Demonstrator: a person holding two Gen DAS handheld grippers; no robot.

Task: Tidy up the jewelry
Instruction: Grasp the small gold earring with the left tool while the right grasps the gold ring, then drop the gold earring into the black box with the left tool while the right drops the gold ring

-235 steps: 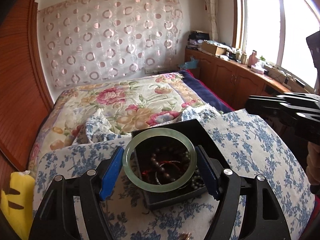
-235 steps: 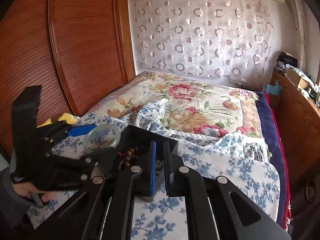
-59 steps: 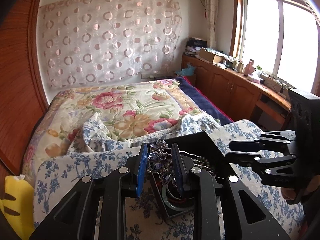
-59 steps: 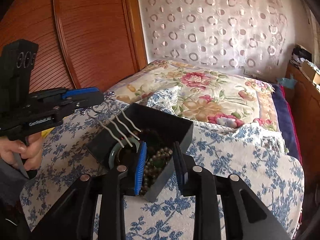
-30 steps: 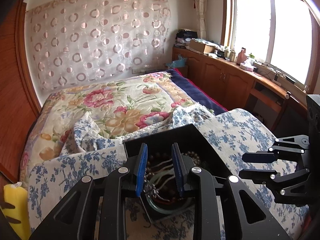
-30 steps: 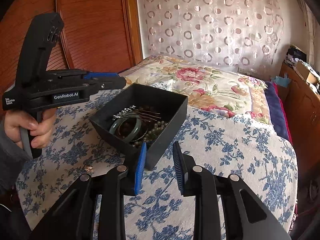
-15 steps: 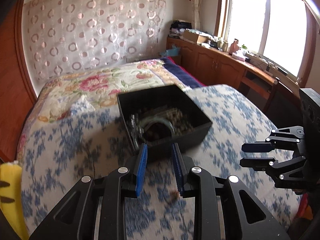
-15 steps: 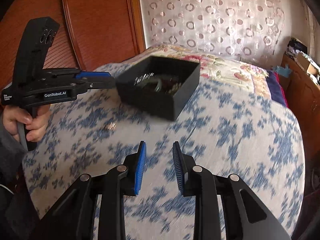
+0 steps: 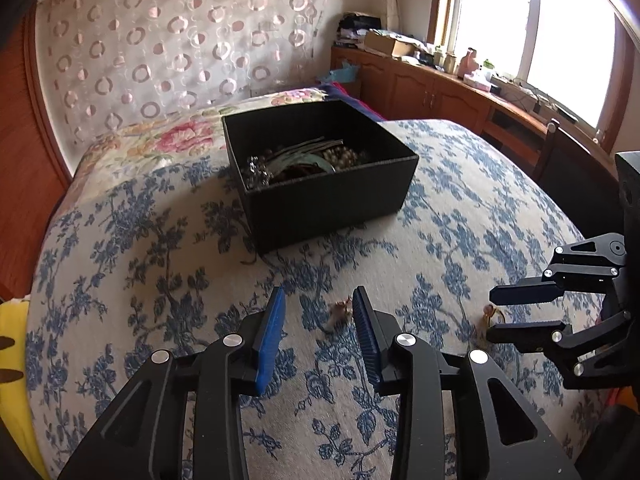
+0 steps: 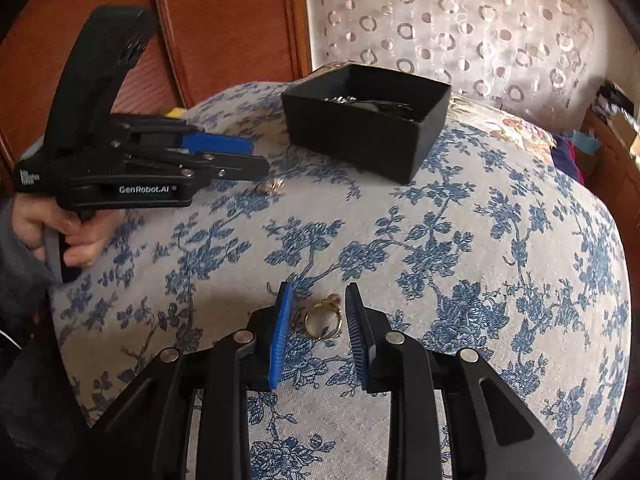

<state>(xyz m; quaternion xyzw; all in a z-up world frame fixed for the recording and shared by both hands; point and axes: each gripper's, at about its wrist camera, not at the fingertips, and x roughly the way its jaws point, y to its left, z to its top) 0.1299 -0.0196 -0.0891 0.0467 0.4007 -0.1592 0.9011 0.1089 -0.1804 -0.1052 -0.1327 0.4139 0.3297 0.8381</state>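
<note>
A black box [image 9: 320,176] holding beads, a green bangle and a hairpin stands on the floral cloth; it also shows in the right wrist view [image 10: 364,120]. My left gripper [image 9: 319,312] is open, low over the cloth, with a small copper-coloured ring [image 9: 341,312] lying between its fingertips, close to the right finger. That ring shows in the right wrist view [image 10: 270,187] just past the left gripper [image 10: 256,158]. My right gripper [image 10: 318,308] is open with a gold ring [image 10: 323,320] lying between its fingers. The gold ring [image 9: 493,315] sits beside the right gripper [image 9: 496,314] in the left wrist view.
The blue-flowered cloth [image 9: 460,216] covers a rounded surface that drops off at the edges. A bed with a floral quilt [image 9: 160,136] lies behind the box. A wooden headboard [image 10: 224,32] stands at the left. A yellow object [image 9: 12,344] sits at the left edge.
Both grippers have pulled back from the box and dropped low to the cloth. The left now straddles the copper-coloured ring and the right straddles the gold ring.
</note>
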